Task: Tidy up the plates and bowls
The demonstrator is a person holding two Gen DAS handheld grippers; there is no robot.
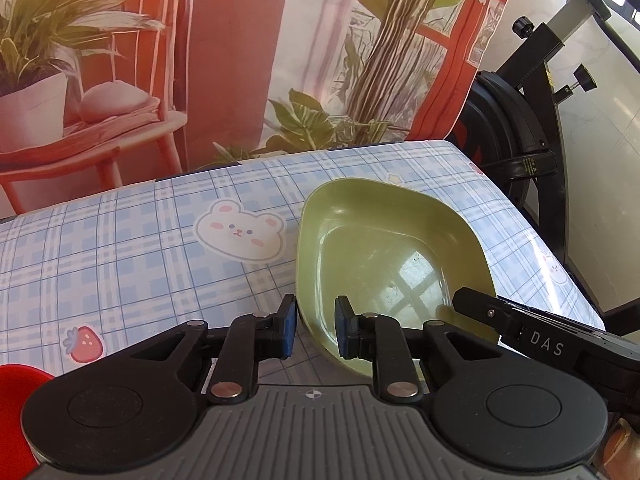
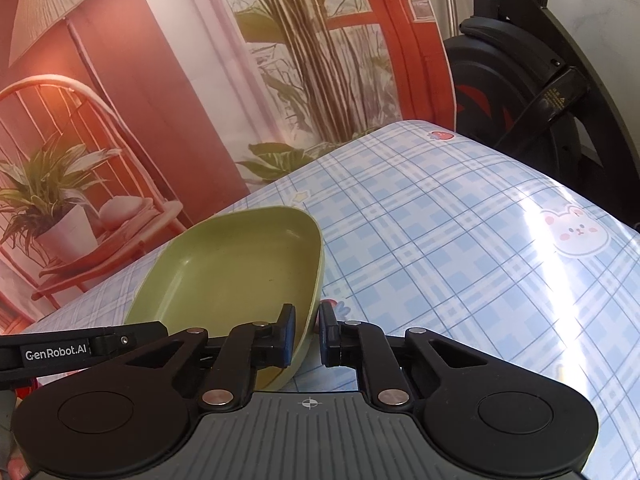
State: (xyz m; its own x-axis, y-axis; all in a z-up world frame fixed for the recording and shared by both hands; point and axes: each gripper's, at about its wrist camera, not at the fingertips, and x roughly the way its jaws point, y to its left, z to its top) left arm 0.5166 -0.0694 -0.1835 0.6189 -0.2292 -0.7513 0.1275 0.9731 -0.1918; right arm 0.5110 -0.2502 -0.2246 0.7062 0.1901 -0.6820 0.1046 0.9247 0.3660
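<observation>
The counter (image 1: 120, 248), covered in a glossy blue-and-white plaid cloth with bear and strawberry stickers, fills the middle of both views, with a printed orange backdrop (image 1: 224, 60) across the top and a black exercise bike (image 2: 520, 80) in the upper right.

The green, squarish plastic bowl (image 1: 384, 248) sits right of centre in the left wrist view and lower left of centre in the right wrist view, resting on the counter.

The left gripper (image 1: 316, 326) straddles the bowl's near left rim, one finger outside the wall and one inside, drawn in on it. The right gripper (image 2: 307, 334) does the same on the opposite near rim, its fingers clenched on the wall. Each gripper's body shows at the edge of the other's view.

The step in hand looks like a two-sided grasp of the bowl, made ready for a lift. The next move calls for both hands to rise together and level, so the rim does not twist out of either pinch. A red object (image 1: 16, 392) peeks in at the lower left; what it is I cannot tell.
</observation>
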